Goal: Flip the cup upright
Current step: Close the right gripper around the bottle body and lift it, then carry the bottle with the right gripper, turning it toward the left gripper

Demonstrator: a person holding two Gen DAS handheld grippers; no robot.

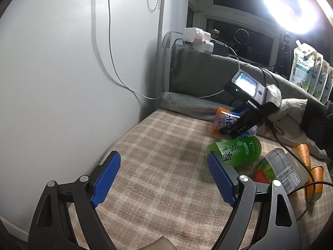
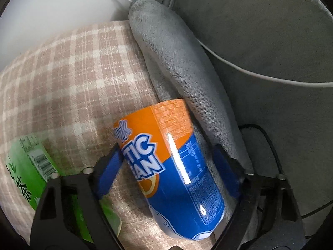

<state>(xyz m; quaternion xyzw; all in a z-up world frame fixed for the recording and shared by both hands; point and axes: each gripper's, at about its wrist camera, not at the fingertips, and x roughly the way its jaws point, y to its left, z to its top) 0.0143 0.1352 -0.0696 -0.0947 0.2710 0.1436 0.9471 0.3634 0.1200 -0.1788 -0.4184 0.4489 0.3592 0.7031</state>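
An orange-and-blue cup (image 2: 174,166) lies on its side on the plaid cloth (image 2: 62,79), against a rolled grey towel (image 2: 179,66). My right gripper (image 2: 166,166) straddles the cup, its blue pads (image 2: 108,175) at both sides of it; whether they press it I cannot tell. In the left wrist view the same cup (image 1: 223,119) sits at the far side with the right gripper (image 1: 233,128) over it. My left gripper (image 1: 164,177) is open and empty above the plaid cloth (image 1: 158,145). A green cup (image 1: 237,152) lies on its side by its right pad.
The green cup (image 2: 31,166) lies left of the right gripper. A clear bottle with a label (image 1: 278,170) and orange cups (image 1: 312,170) lie at the right. A white wall (image 1: 72,62), a grey cushion (image 1: 204,75), cables, a power strip (image 1: 197,38) and a ring light (image 1: 295,4) border the cloth.
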